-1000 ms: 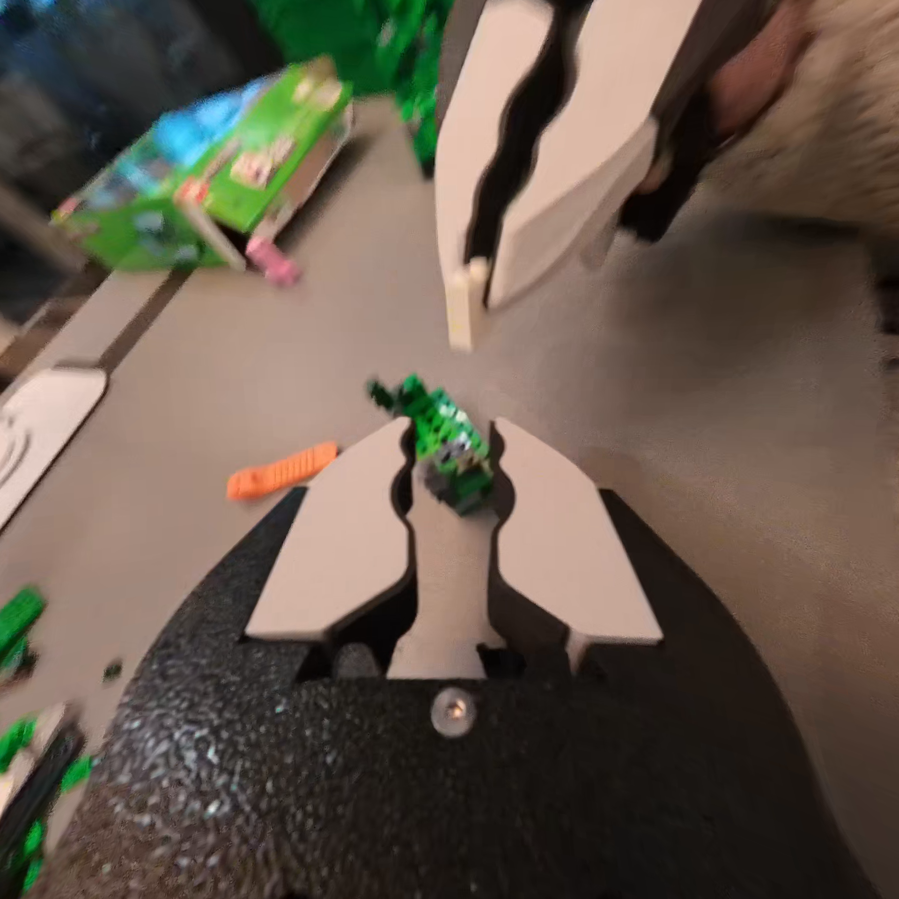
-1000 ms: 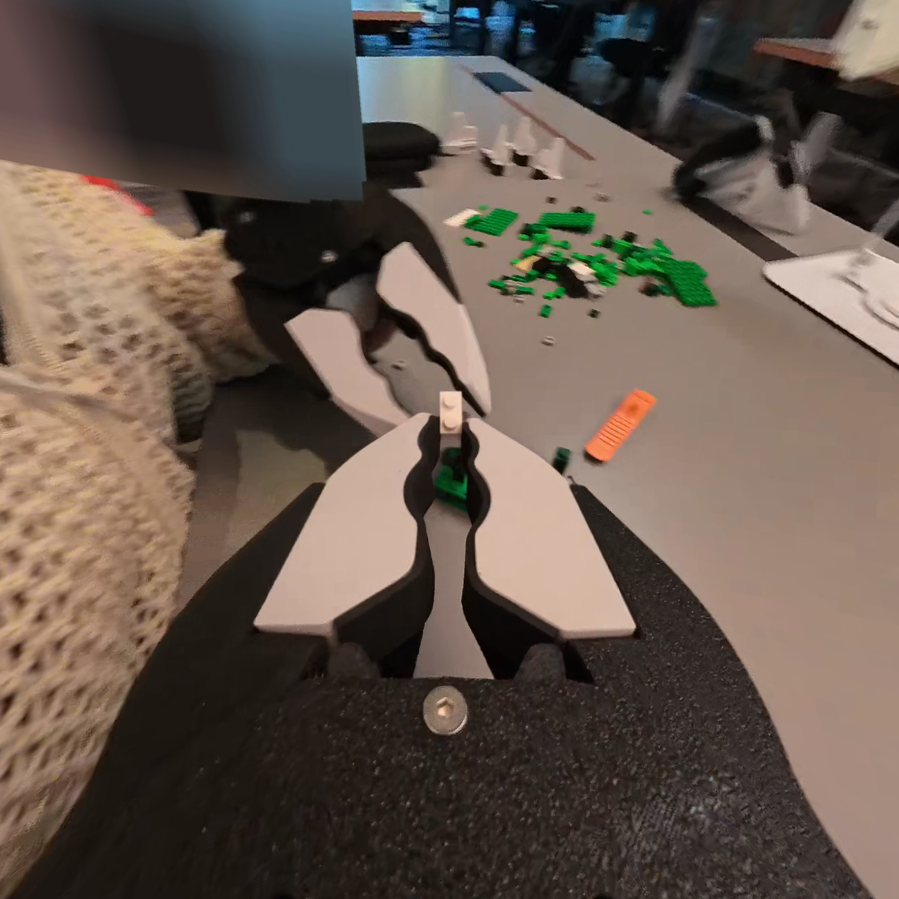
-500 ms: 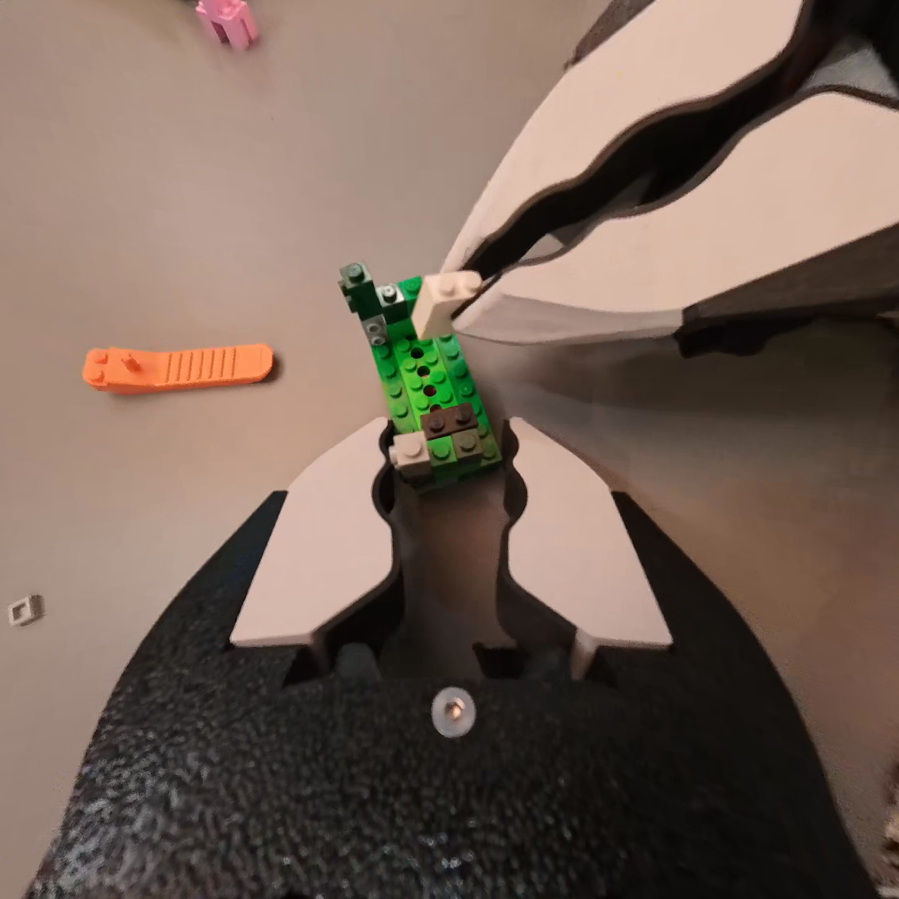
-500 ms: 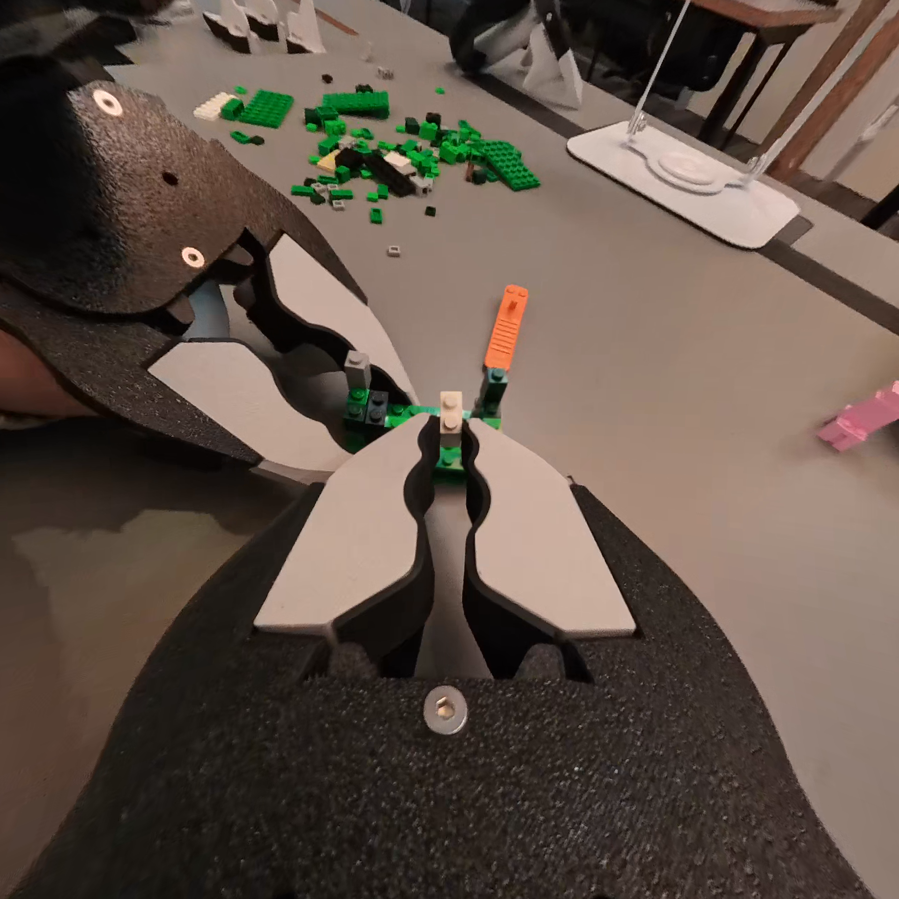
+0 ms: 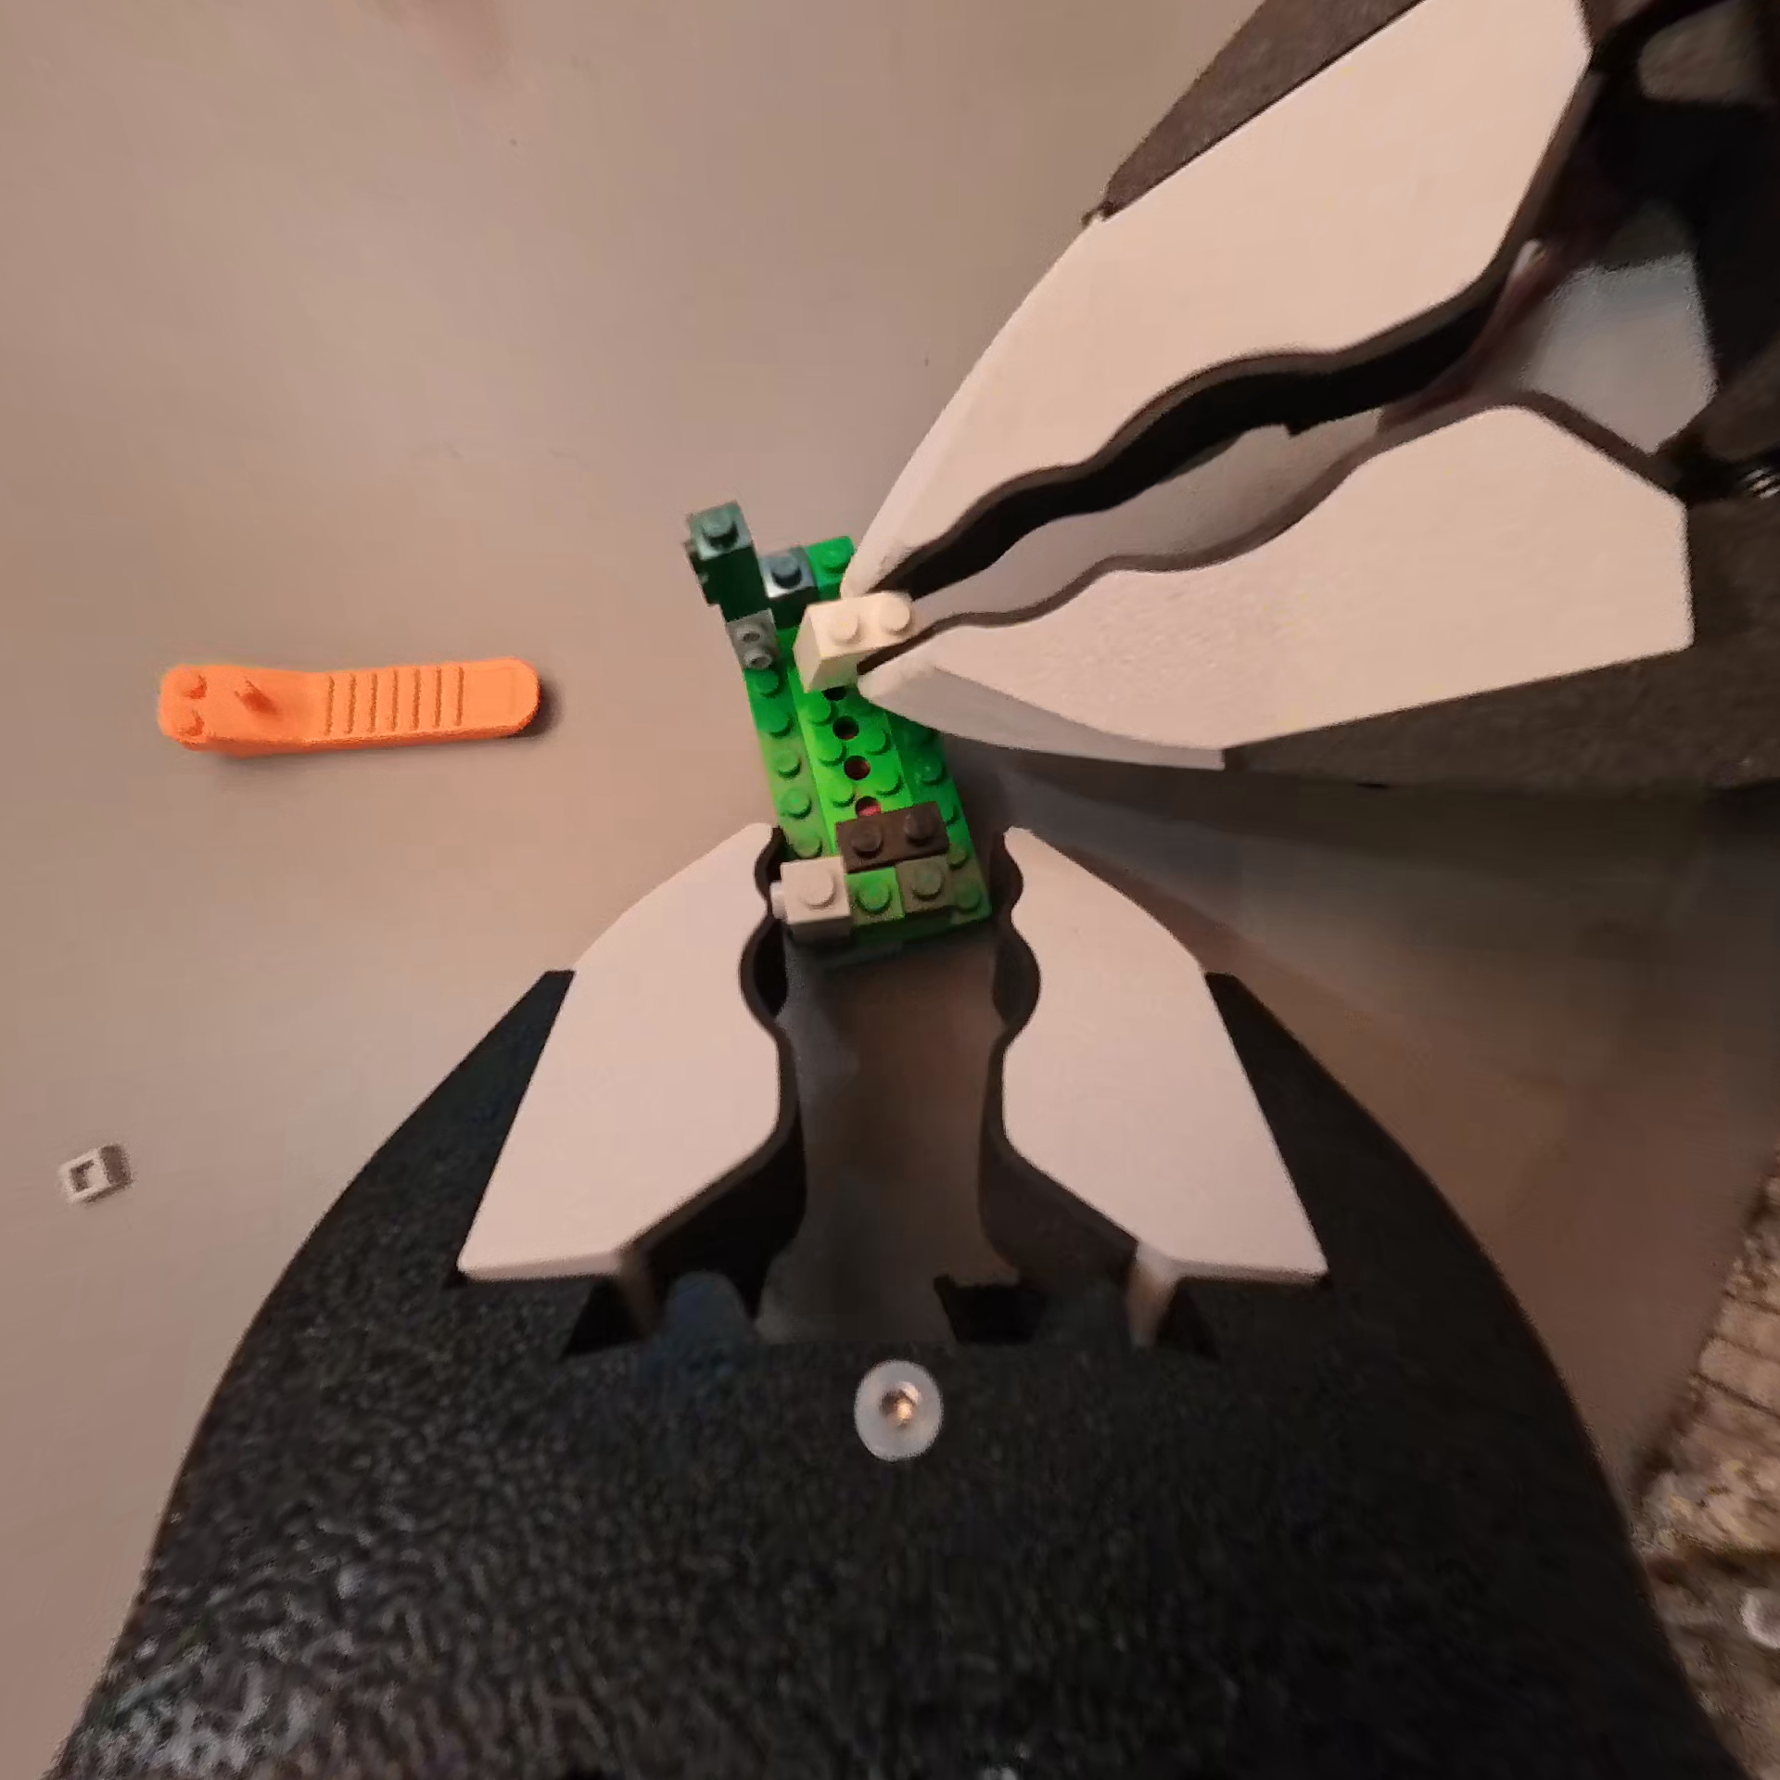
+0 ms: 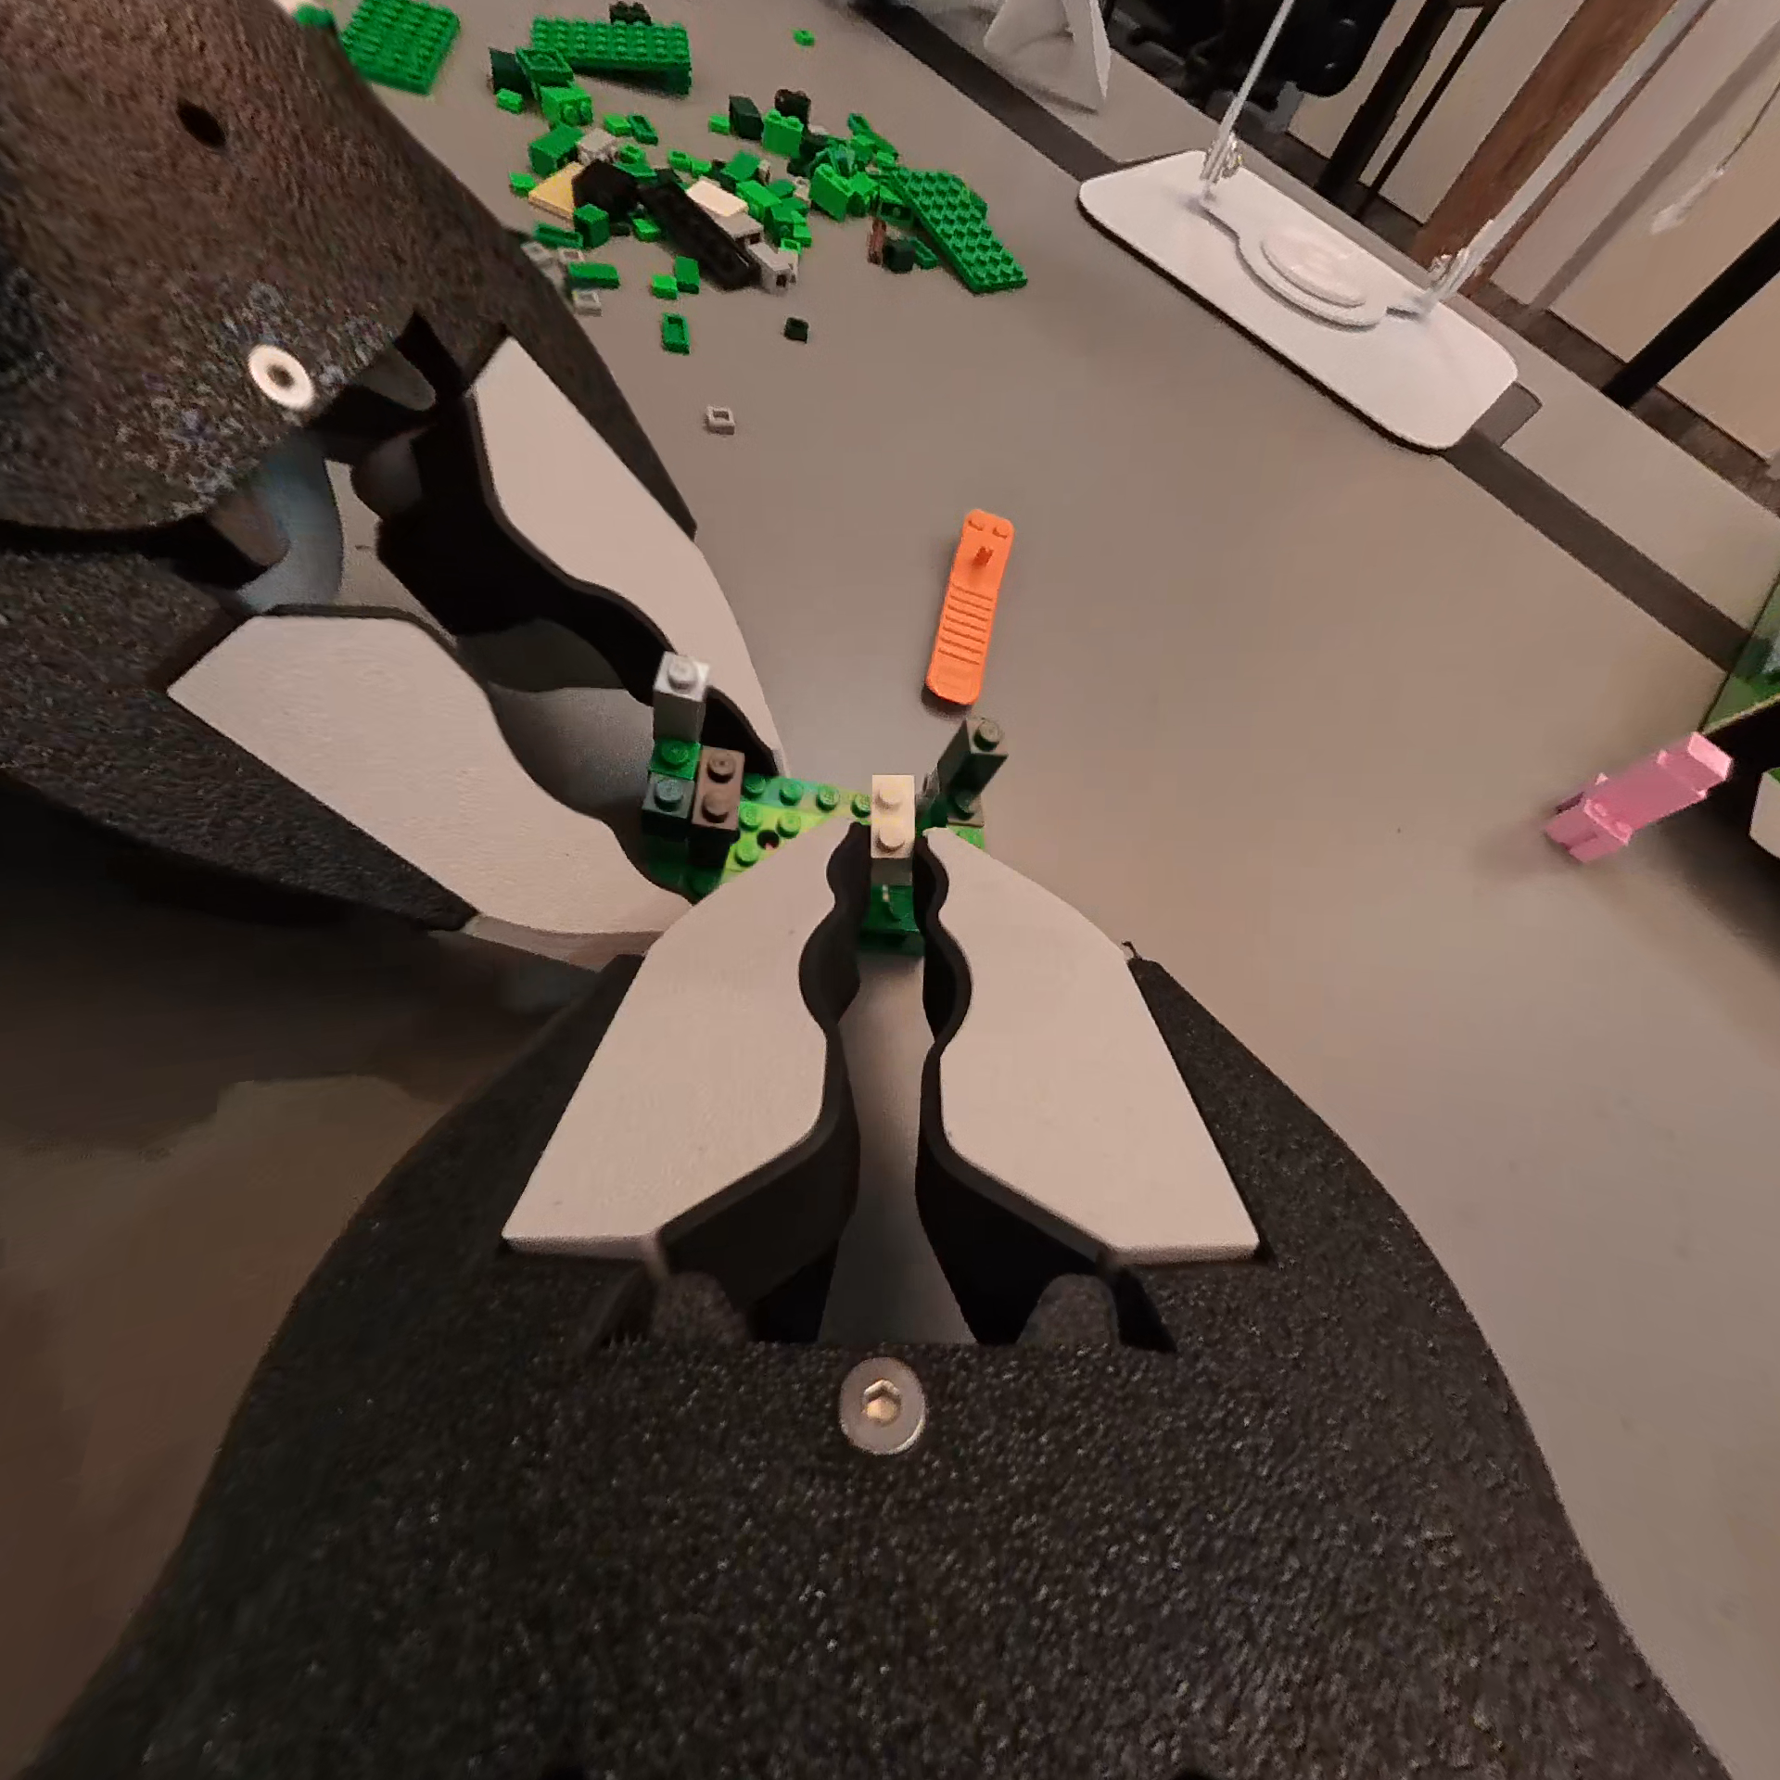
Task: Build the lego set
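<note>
A small green lego build with dark green, grey and black bricks on top lies lengthwise ahead of my left gripper. The left gripper's jaws are shut on the build's near end. My right gripper comes in from the upper right, shut on a cream two-stud brick. It holds the brick over the build's far end, beside the dark green post. In the right wrist view the cream brick sticks out of my right gripper above the green build, and the left gripper reaches in from the left.
An orange brick separator lies on the grey table left of the build, with a tiny grey piece nearer. The right wrist view shows a pile of loose green bricks, a white stand base and a pink figure. Only a small space, under 4 cm, lies between the two pairs of fingers. From the left gripper's tips to the orange brick separator is close to 9 cm. It is also in sight in the right wrist view.
The left gripper has lowered the build toward the table and tilted its view down. The right gripper has brought the cream brick from above down to the build's far end.
</note>
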A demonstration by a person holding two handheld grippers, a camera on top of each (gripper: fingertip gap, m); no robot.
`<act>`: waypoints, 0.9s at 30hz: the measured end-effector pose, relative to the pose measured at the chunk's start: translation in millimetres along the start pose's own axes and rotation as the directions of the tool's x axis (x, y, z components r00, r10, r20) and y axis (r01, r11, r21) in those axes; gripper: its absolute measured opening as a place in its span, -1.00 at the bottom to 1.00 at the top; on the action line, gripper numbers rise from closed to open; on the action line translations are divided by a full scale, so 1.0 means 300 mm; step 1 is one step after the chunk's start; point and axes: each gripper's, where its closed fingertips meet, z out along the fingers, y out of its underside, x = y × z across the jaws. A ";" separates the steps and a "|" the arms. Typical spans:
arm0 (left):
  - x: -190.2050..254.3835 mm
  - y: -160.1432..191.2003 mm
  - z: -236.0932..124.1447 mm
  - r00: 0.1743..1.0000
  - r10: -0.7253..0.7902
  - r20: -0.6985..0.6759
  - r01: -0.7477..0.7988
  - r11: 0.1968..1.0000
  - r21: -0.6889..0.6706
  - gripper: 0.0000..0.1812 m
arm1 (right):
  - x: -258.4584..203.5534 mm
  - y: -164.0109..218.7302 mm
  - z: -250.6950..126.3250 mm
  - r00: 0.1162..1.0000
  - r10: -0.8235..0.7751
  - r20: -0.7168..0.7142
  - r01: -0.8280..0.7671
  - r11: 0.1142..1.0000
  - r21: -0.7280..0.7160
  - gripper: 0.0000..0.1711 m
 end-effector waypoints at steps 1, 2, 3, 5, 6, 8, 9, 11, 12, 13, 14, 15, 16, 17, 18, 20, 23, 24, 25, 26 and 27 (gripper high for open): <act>-0.001 0.000 -0.006 1.000 0.002 -0.001 -0.002 1.000 -0.022 -0.57 | 0.001 -0.002 -0.002 1.000 0.005 -0.005 -0.005 1.000 -0.002 -0.91; -0.003 0.000 -0.011 1.000 -0.001 -0.005 0.001 0.999 -0.041 -0.57 | 0.004 -0.005 -0.004 1.000 0.011 -0.013 -0.011 1.000 -0.001 -0.91; -0.004 0.002 -0.015 1.000 -0.010 -0.017 0.009 0.998 -0.058 -0.57 | 0.010 -0.009 -0.008 1.000 0.017 -0.023 -0.017 1.000 -0.002 -0.91; -0.001 0.002 -0.019 0.998 -0.042 -0.054 0.038 0.996 -0.079 -0.57 | 0.021 -0.020 -0.015 0.999 0.029 -0.042 -0.029 1.000 0.008 -0.91; 0.000 0.003 -0.020 0.996 -0.056 -0.070 0.050 0.995 -0.088 -0.57 | 0.023 -0.026 -0.017 0.998 0.041 -0.042 -0.040 0.999 0.017 -0.91; -0.001 0.002 -0.022 0.995 -0.064 -0.079 0.056 0.993 -0.099 -0.57 | 0.026 -0.020 -0.014 0.997 0.062 -0.043 -0.061 0.998 0.008 -0.91; -0.001 0.001 -0.022 0.995 -0.064 -0.078 0.055 0.993 -0.106 -0.57 | 0.027 -0.019 -0.015 0.997 0.069 -0.043 -0.069 0.998 0.009 -0.91; 0.001 0.000 -0.023 0.995 -0.063 -0.078 0.053 0.991 -0.121 -0.57 | 0.031 -0.014 -0.017 0.995 0.089 -0.048 -0.088 0.996 0.007 -0.91; 0.003 0.000 -0.024 0.995 -0.066 -0.081 0.055 0.990 -0.130 -0.57 | 0.031 -0.008 -0.015 0.994 0.103 -0.044 -0.103 0.995 0.001 -0.90; 0.005 -0.001 -0.026 0.994 -0.068 -0.083 0.056 0.989 -0.140 -0.57 | 0.028 -0.003 -0.013 0.992 0.124 -0.029 -0.124 0.992 -0.006 -0.89; 0.004 -0.001 -0.027 0.994 -0.067 -0.083 0.054 0.987 -0.151 -0.57 | 0.027 -0.001 -0.013 0.989 0.147 -0.018 -0.147 0.989 -0.007 -0.88; 0.005 -0.002 -0.028 0.994 -0.066 -0.083 0.052 0.986 -0.160 -0.57 | 0.028 -0.001 -0.013 0.987 0.161 -0.011 -0.161 0.987 -0.007 -0.89; 0.006 -0.002 -0.030 0.994 -0.064 -0.085 0.049 0.984 -0.169 -0.57 | 0.024 -0.002 -0.014 0.986 0.166 0.002 -0.166 0.986 -0.010 -0.91; 0.007 -0.003 -0.031 0.994 -0.062 -0.089 0.045 0.983 -0.177 -0.57 | 0.014 -0.005 -0.016 0.985 0.173 0.028 -0.173 0.985 -0.013 -0.91; 0.008 -0.003 -0.031 0.994 -0.056 -0.091 0.039 0.982 -0.185 -0.57 | 0.005 -0.009 -0.018 0.982 0.181 0.049 -0.181 0.983 -0.013 -0.91; 0.007 -0.005 -0.030 0.995 -0.035 -0.093 0.016 0.980 -0.196 -0.57 | 0.001 -0.010 -0.022 0.981 0.180 0.066 -0.179 0.984 -0.020 -0.91; -0.001 -0.007 -0.033 0.994 0.013 -0.110 -0.037 0.976 -0.215 -0.57 | 0.003 0.001 -0.028 0.981 0.173 0.085 -0.169 0.984 -0.048 -0.91; -0.007 -0.006 -0.035 0.993 0.029 -0.115 -0.054 0.974 -0.222 -0.57 | -0.002 -0.001 -0.032 0.980 0.171 0.103 -0.167 0.985 -0.047 -0.91; -0.014 -0.005 -0.037 0.992 0.050 -0.120 -0.077 0.971 -0.228 -0.57 | -0.011 -0.003 -0.035 0.979 0.161 0.125 -0.157 0.987 -0.046 -0.91; -0.018 -0.004 -0.039 0.989 0.076 -0.131 -0.105 0.967 -0.234 -0.57 | -0.017 -0.001 -0.039 0.980 0.141 0.137 -0.136 0.990 -0.047 -0.91; -0.022 -0.003 -0.041 0.986 0.094 -0.140 -0.125 0.963 -0.239 -0.57 | -0.014 0.003 -0.042 0.984 0.121 0.129 -0.116 0.992 -0.048 -0.91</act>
